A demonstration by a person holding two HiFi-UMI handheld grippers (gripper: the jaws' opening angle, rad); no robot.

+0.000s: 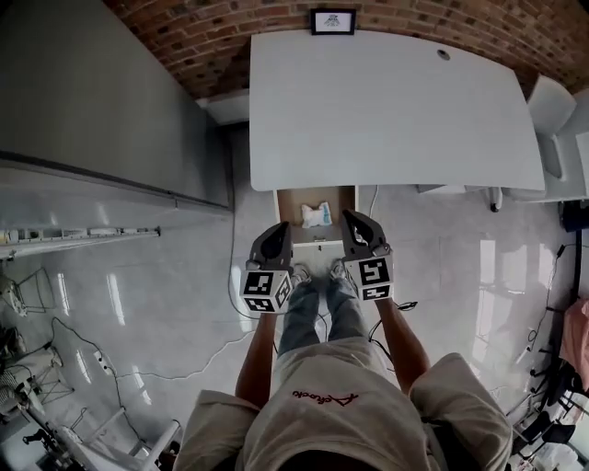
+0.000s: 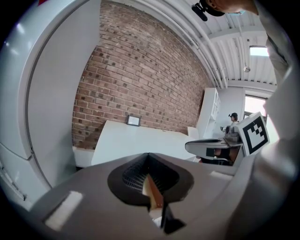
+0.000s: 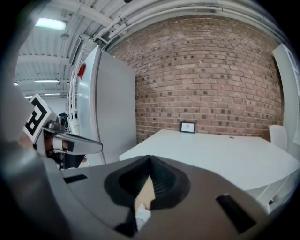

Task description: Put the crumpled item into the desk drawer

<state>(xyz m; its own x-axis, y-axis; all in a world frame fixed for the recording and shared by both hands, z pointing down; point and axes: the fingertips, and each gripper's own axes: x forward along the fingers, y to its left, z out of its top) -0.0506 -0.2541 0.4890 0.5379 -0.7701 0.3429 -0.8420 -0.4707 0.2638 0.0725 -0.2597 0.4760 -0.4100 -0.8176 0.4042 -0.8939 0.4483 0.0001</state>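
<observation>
A crumpled white item [image 1: 316, 214] lies inside the open wooden drawer [image 1: 288, 204], which is pulled out from under the white desk [image 1: 386, 110]. My left gripper [image 1: 279, 232] hovers over the drawer's front left corner with its jaws shut and nothing between them. My right gripper [image 1: 355, 221] is level with it over the front right corner, also shut and empty. In the left gripper view the shut jaws [image 2: 149, 161] leave a slit that shows brown drawer wood. In the right gripper view the shut jaws [image 3: 150, 164] show a bit of the crumpled item [image 3: 142, 213] below.
A tall grey cabinet [image 1: 92, 92] stands at the left and a brick wall runs behind the desk. A small framed picture [image 1: 332, 20] sits at the desk's far edge. A white chair [image 1: 552, 110] is at the right. Cables [image 1: 138, 368] trail over the glossy floor.
</observation>
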